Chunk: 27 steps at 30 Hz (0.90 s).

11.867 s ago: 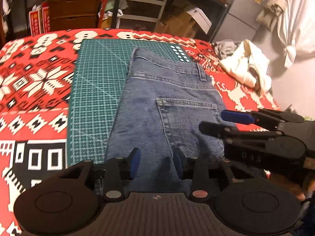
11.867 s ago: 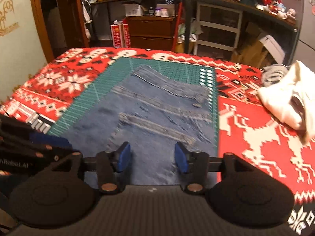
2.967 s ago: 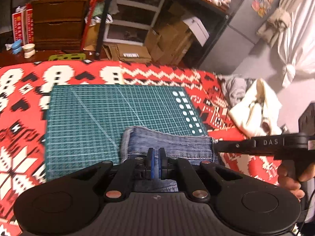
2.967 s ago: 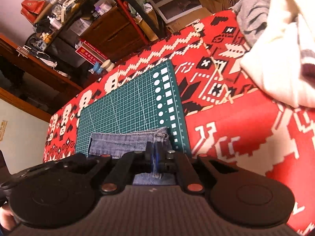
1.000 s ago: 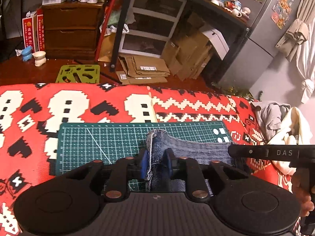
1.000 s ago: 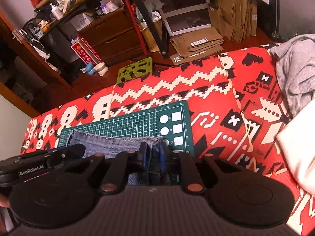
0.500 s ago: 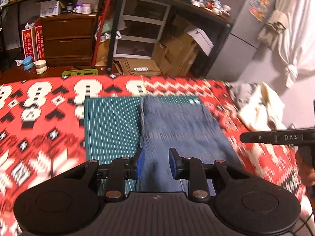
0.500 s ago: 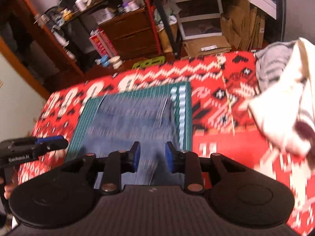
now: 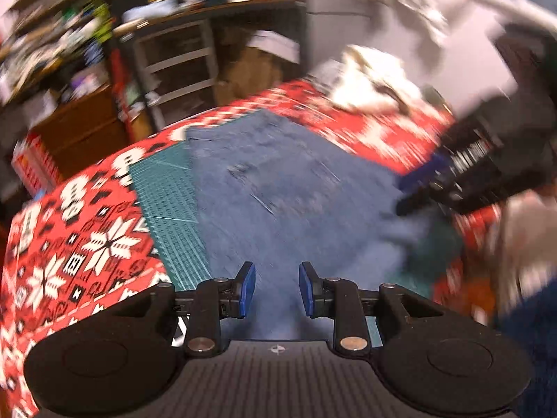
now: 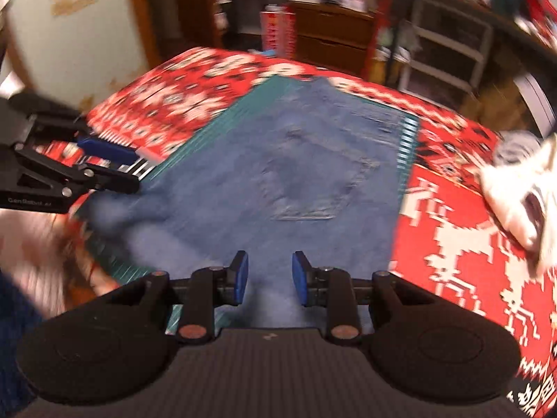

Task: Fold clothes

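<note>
1. Blue denim jeans (image 9: 285,188), folded flat, stitched back pocket (image 10: 313,188) showing, fill frame centre on a green gridded cutting mat (image 9: 167,195).
2. Mat lies on a red-and-white patterned knit blanket (image 9: 80,244).
3. Left gripper (image 9: 276,289): blue pads apart, empty, jeans just beyond at lower centre.
4. Right gripper (image 10: 269,278): apart, empty, jeans beyond.
5. Heavy motion blur; white garment (image 10: 522,188) at right edge.

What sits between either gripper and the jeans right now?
Nothing visible. The jeans lie flat on the green cutting mat, directly ahead of the open left gripper and the open right gripper. The white garment lies off to the side on the red blanket.
</note>
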### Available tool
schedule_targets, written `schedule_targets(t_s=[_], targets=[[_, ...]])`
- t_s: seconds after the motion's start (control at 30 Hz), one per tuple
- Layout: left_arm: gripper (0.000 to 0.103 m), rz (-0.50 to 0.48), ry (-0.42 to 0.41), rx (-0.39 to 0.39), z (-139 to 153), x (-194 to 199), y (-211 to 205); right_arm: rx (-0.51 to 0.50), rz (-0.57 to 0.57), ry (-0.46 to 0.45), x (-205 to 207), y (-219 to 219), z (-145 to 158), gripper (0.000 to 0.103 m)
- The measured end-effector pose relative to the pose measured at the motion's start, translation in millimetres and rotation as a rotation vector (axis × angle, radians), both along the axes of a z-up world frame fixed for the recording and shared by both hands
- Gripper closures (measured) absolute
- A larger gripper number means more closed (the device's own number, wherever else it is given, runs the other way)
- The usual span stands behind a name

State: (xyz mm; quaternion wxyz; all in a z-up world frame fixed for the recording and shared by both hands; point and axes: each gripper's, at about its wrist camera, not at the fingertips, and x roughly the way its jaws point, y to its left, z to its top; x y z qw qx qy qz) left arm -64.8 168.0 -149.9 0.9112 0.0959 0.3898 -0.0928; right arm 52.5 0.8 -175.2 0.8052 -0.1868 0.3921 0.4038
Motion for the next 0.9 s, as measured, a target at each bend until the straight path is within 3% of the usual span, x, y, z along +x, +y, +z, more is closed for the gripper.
schedule_targets(t_s=[0.1,0.2,0.33,0.63,0.73,0.9], targets=[[0.076,-0.104,0.014,0.099,-9,-22,-15,-0.055,0.087,-0.047,-26,16,-9,0.073],[0.076,-0.172,0.010,0.245,-22,-35,-26,-0.097,0.151,-0.076,-44,30,-17,0.073],[0.076,-0.253,0.002,0.432,-41,-46,-37,-0.113,0.176,-0.065,-51,39,-24,0.073],[0.072,-0.412,-0.033,0.724,-77,-55,-51,-0.138,0.215,-0.092,-53,54,-27,0.072],[0.070,-0.451,-0.088,0.877,-86,-59,-54,-0.135,0.226,-0.097,-51,63,-26,0.072],[0.078,-0.416,-0.172,0.977,-90,-58,-47,-0.108,0.264,-0.104,-52,68,-19,0.072]])
